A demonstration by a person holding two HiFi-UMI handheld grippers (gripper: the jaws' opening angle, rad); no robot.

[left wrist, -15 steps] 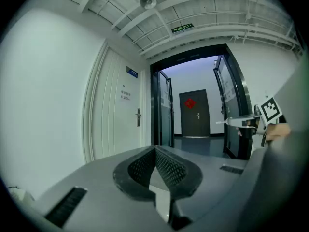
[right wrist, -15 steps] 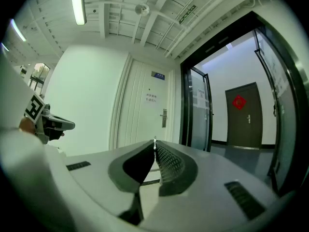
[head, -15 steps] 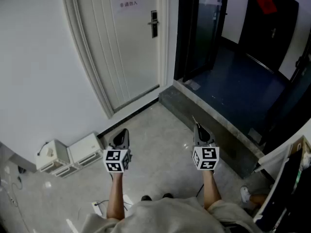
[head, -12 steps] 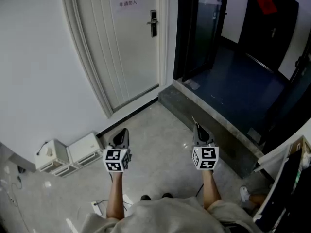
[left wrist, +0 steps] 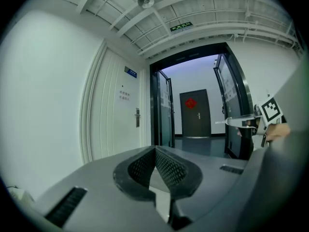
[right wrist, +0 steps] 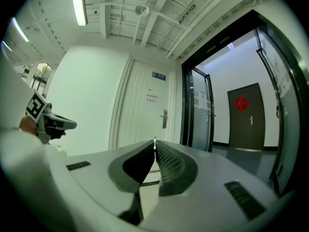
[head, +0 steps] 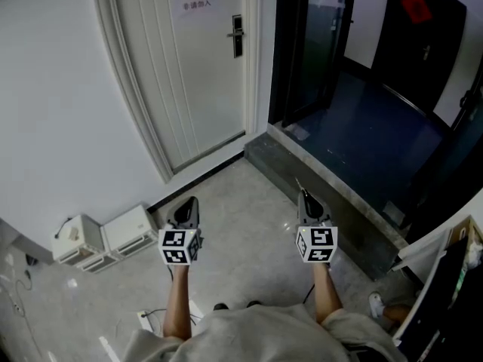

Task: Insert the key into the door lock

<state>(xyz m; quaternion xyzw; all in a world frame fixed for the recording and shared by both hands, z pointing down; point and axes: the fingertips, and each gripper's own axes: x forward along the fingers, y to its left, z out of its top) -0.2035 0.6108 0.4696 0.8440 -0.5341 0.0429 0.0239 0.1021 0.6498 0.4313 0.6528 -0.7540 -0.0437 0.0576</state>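
The white door (head: 196, 81) stands ahead on the left, with its dark lock and handle (head: 237, 35) high on its right edge. The lock also shows small in the left gripper view (left wrist: 137, 117) and the right gripper view (right wrist: 164, 118). My right gripper (head: 303, 196) is held level above the floor, shut on a thin silver key (head: 297, 183) whose tip pokes out past the pads (right wrist: 154, 141). My left gripper (head: 189, 204) is shut with nothing in it, and its pads meet at the tip (left wrist: 155, 149). Both grippers are far from the door.
Right of the door is a dark glass doorway (head: 313, 44) above a grey stone step (head: 332, 202). Beyond it is a dark door with a red decoration (head: 415, 10). Two white boxes (head: 113, 236) sit on the floor by the left wall. A paper notice (head: 197, 0) hangs on the white door.
Both grippers sit a shade higher in the head view and keep the same pose. Nothing else has visibly changed.
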